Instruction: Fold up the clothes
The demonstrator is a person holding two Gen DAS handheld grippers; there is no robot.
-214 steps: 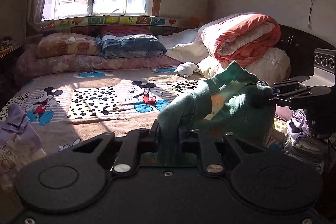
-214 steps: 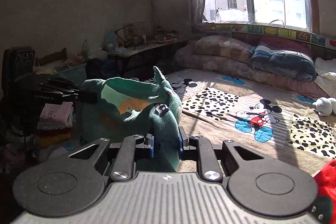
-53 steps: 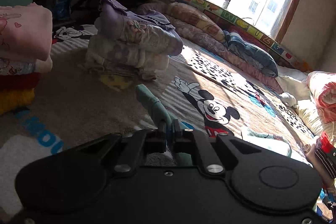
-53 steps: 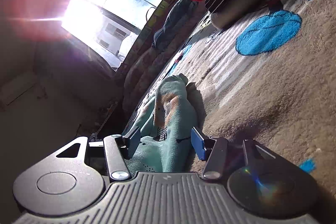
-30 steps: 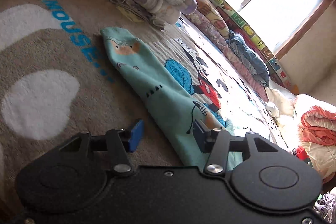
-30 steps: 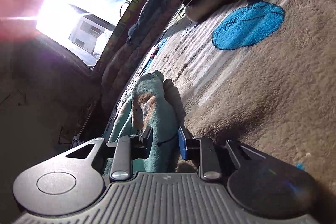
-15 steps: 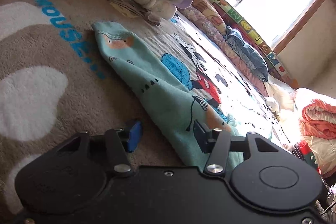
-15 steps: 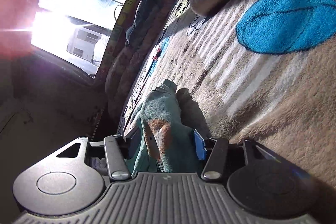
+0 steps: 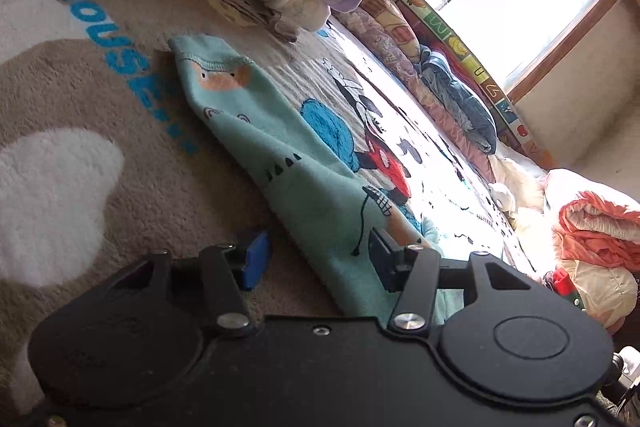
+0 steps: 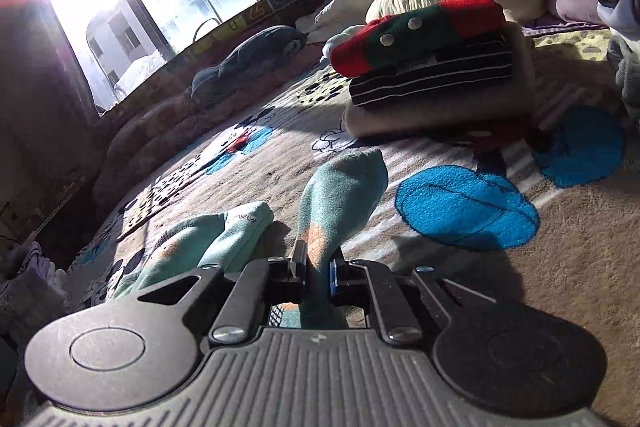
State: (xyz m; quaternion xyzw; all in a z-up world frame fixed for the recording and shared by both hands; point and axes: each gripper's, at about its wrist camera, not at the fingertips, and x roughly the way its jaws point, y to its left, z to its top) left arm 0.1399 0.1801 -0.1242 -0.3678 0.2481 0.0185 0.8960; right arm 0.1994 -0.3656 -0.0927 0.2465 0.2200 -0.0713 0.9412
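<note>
Left gripper [image 9: 316, 253] wide open, low over blanket [image 9: 80, 107], w/ teal garment [image 9: 288, 163] lying between fingers. Right gripper [image 10: 318, 273] clamped tight on garment fold.

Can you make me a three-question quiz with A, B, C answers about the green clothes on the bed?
1. Where does the teal garment lie?
A. On the cartoon-mouse blanket
B. On the windowsill
C. In a basket

2. What colour are the big round patches on the blanket by the right gripper?
A. Yellow
B. Blue
C. Pink

3. How does the left gripper stand?
A. Shut on the garment
B. Shut on nothing
C. Open, fingers apart

Answers:
1 A: the left wrist view shows the garment spread flat on the blanket.
2 B: the right wrist view shows bright blue patches.
3 C: a wide gap shows between its fingers, while the right gripper pinches a fold of the garment.
</note>
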